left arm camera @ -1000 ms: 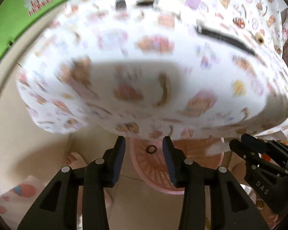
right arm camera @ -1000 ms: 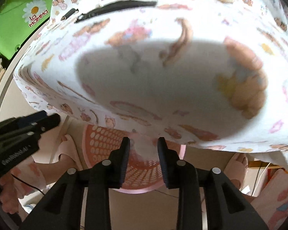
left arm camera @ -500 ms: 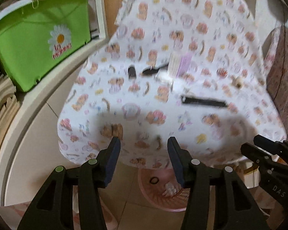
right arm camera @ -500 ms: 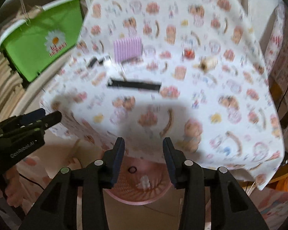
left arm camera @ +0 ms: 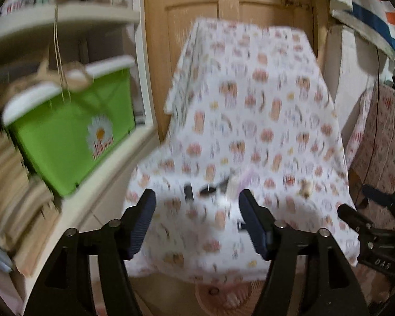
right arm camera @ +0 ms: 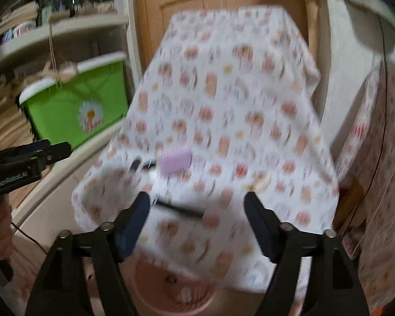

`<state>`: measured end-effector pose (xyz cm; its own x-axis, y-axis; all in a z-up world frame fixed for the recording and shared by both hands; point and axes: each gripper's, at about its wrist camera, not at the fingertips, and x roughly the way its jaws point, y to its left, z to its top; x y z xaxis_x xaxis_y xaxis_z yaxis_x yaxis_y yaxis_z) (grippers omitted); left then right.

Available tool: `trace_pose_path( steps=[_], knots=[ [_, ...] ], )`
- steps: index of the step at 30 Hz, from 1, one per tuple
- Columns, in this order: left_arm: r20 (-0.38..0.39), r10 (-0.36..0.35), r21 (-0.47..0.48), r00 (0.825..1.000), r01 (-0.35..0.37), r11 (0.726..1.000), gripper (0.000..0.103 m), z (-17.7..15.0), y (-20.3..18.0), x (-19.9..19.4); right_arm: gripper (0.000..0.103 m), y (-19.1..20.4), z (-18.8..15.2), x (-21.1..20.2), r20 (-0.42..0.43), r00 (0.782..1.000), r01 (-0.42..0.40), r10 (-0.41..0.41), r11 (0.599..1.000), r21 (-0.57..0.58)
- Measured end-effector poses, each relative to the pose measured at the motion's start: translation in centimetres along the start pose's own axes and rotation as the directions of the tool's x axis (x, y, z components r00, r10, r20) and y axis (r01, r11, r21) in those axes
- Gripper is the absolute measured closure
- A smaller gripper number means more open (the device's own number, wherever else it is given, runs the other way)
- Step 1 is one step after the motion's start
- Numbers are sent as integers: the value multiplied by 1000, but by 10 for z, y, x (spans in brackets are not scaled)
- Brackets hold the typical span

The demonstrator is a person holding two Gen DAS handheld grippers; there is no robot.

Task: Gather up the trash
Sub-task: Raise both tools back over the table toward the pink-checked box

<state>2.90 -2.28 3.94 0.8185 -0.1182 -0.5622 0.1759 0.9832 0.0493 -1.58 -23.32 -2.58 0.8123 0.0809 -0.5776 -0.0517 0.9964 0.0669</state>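
- Over the table's [right arm camera: 250,92] near edge, left gripper [left arm camera: 196,222] and right gripper [right arm camera: 197,222] have just been opening wide, nothing between them.
- Under that edge: pink basket [right arm camera: 155,299].

1. This is looking like a lived-in home room — a small table [left arm camera: 250,121] is wearing a white cloth printed with cartoon bears and sweets.
2. A panelled wooden door [left arm camera: 237,8] is standing right behind the table.
3. White shelving [left arm camera: 65,18] on the left is holding a green storage box [left arm camera: 65,137] with a daisy print, and stacked folded things are sitting below it.
4. A striped towel [left arm camera: 355,2] is hanging at the upper right, and another patterned fabric [right arm camera: 381,158] is draping furniture on the right.
5. A pink plastic basket [right arm camera: 171,289] is sitting on the tiled floor at the table's near edge — ordinary household clutter, though blur is hiding finer detail.
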Motion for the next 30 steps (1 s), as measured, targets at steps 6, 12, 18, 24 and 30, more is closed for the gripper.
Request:
trace_pose_path(
  steps=[6,12,18,24,30],
  knots=[
    [77,23,22,997,-25,999,6,14,-6,9,17,-12,24,-2,72,996,67,-60,992,-103],
    [-16,17,-33,1000,-17,999,1,-2,-3,55,17,-38,3,27,17,998,60,-60,998,-14],
    [-148,5,-39,989,-11,999,1,-33,1,100,16,-56,-1,51,-29,996,85,-84,996,9],
    [-232,-33,-38,972,25,999,1,-49,-4,128,16,-71,2,68,-85,995,66,-58,994,92],
    [-238,-124,-82,963,107,991,1,-37,-14,156,16,-82,12,73,-73,993,103,-95,988,116]
  ],
)
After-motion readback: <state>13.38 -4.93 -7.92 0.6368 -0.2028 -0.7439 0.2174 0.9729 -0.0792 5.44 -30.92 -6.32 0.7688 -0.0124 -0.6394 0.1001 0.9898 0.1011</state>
